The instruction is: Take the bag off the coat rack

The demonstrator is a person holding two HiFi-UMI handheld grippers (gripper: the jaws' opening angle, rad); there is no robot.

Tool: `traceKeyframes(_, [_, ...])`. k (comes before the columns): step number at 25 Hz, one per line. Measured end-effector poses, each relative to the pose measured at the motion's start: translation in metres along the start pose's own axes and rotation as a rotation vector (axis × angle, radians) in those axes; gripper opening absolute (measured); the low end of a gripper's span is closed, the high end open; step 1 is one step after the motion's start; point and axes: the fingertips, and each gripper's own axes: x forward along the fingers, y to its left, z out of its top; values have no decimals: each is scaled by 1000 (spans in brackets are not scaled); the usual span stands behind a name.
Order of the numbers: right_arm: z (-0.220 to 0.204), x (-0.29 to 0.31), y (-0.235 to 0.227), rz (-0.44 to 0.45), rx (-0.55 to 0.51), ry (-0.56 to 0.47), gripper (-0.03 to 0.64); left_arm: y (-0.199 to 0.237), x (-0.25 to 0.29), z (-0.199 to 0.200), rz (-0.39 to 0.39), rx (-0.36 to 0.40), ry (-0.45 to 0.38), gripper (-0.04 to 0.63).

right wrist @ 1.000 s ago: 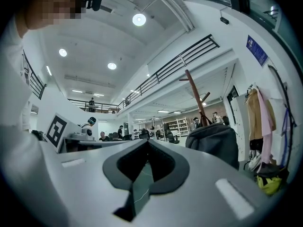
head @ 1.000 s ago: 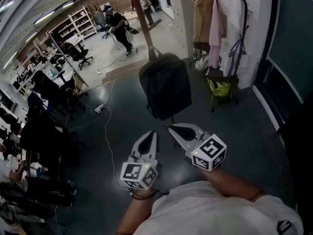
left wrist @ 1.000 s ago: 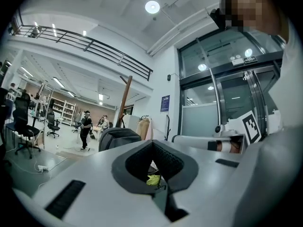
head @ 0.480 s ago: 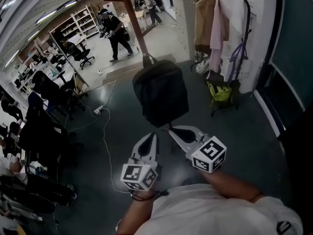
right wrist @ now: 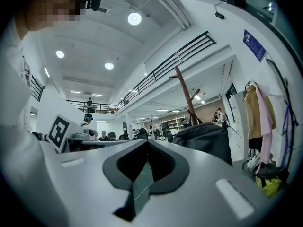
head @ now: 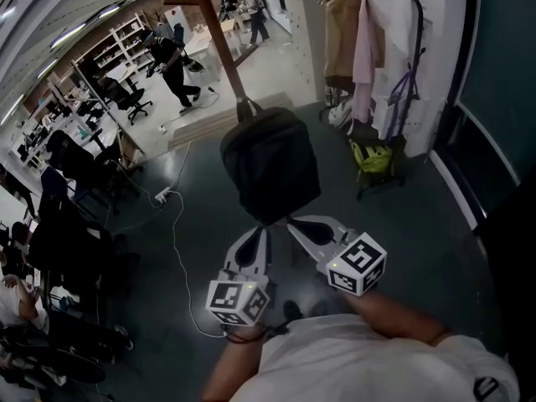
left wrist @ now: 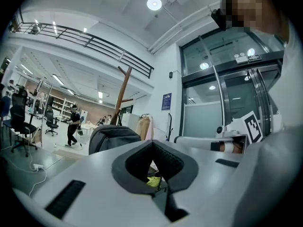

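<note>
We have stepped closer: the bag [head: 270, 174] on the coat rack [head: 213, 36] now hangs just beyond our grippers. The left gripper [head: 260, 237] and right gripper [head: 297, 223] both have their fingers together, empty.

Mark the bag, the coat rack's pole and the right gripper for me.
bag [head: 270, 166], head view, middle of its black front panel.
coat rack pole [head: 216, 32], head view, wooden shaft above the bag.
right gripper [head: 295, 223], head view, tip of its closed jaws.
</note>
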Motion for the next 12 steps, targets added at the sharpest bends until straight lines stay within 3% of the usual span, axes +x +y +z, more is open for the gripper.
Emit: traceKeyframes(12, [12, 70, -27, -42, -16, -17, 3, 60, 34, 22, -59, 19, -6, 6])
